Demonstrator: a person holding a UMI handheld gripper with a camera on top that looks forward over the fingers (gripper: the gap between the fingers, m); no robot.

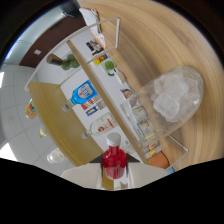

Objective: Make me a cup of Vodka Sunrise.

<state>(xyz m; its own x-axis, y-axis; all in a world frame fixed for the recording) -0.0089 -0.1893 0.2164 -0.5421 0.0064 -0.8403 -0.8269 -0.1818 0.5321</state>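
A red bottle (113, 161) with a white cap sits between the fingers of my gripper (114, 172), which press on it from both sides. The bottle stays lined up with the fingers while the room around it looks strongly tilted. Beyond the fingers and to the right stands a clear plastic cup (170, 102) holding several ice cubes (169, 97), on the wooden table (150, 40). The cup is apart from the bottle. The lower part of the bottle and most of the fingers are hidden in the dark bottom of the view.
Just beyond the bottle runs a wooden shelf unit (55, 115) with white compartments holding bottles, cartons and a blue-labelled pack (83, 92). Green items (70, 62) lie at its far end. An orange object (159, 160) sits near the cup's base. A pale tiled floor (15, 115) lies beyond the shelf.
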